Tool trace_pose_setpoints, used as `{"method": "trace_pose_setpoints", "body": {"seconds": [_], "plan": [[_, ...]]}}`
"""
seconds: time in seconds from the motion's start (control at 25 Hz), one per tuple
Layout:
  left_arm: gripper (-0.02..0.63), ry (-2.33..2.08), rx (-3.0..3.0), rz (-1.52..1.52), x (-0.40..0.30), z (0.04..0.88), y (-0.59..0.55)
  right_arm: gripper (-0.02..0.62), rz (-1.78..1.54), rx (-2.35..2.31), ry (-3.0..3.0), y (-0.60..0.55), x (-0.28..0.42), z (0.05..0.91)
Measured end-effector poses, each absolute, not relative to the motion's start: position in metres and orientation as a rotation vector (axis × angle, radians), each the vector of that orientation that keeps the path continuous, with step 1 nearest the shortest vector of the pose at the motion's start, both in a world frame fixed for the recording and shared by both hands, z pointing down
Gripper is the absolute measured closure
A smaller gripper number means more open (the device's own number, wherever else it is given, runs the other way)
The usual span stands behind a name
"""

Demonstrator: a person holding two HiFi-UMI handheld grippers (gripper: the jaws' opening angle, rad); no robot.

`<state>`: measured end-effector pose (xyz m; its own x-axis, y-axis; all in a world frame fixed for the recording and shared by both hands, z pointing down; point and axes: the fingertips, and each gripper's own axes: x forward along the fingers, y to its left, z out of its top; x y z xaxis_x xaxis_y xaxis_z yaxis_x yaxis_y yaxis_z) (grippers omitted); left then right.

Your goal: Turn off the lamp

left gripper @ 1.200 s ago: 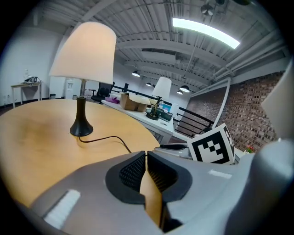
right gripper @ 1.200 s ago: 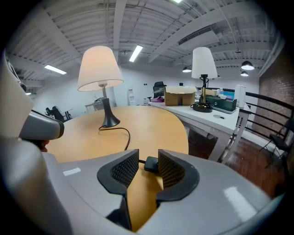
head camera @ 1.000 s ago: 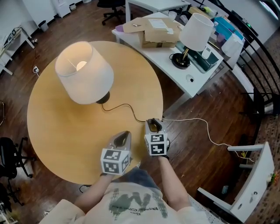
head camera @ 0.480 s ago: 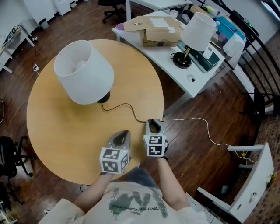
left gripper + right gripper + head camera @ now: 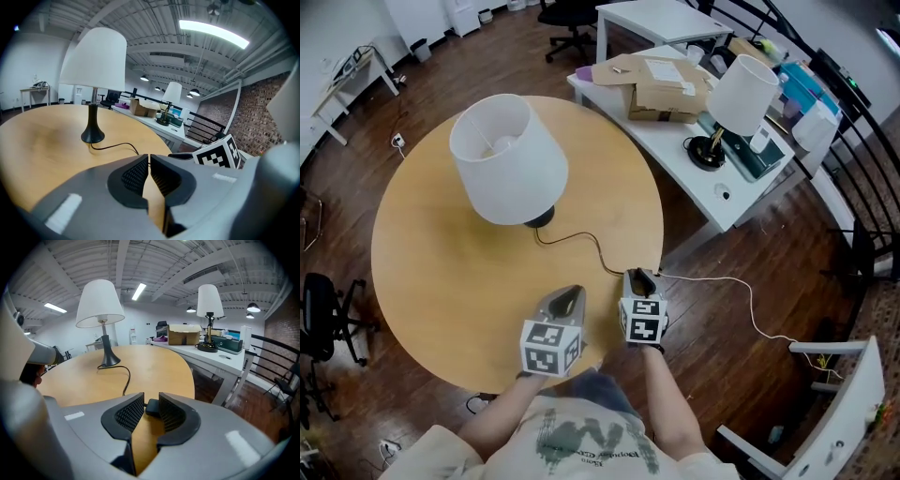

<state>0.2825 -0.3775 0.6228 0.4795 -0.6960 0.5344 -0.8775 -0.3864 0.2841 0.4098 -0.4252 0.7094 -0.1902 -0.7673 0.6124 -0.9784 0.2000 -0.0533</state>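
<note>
Lamp [image 5: 508,159] has gone dark; right claw [image 5: 635,277] opening around its switch [image 5: 152,408], left claw [image 5: 149,161] clenched.

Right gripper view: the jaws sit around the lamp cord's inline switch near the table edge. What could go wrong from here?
1. The right gripper has its jaws opening with the switch between them. If a jaw catches it on withdrawal, the switch could slide off the table edge and tug the cord.
2. The lamp looks unlit. A fresh squeeze on the switch might turn it on.
</note>
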Motion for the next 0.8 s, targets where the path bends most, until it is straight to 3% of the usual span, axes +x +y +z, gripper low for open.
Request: {"method": "trace_pose_setpoints", "body": {"seconds": [0.8], "plan": [[0.606, -1.380, 2.280, 0.340, 0.212, 0.567, -0.350, 0.499, 0.467, 1.660, -2.219, -0.375, 0.320, 0.593]]}}
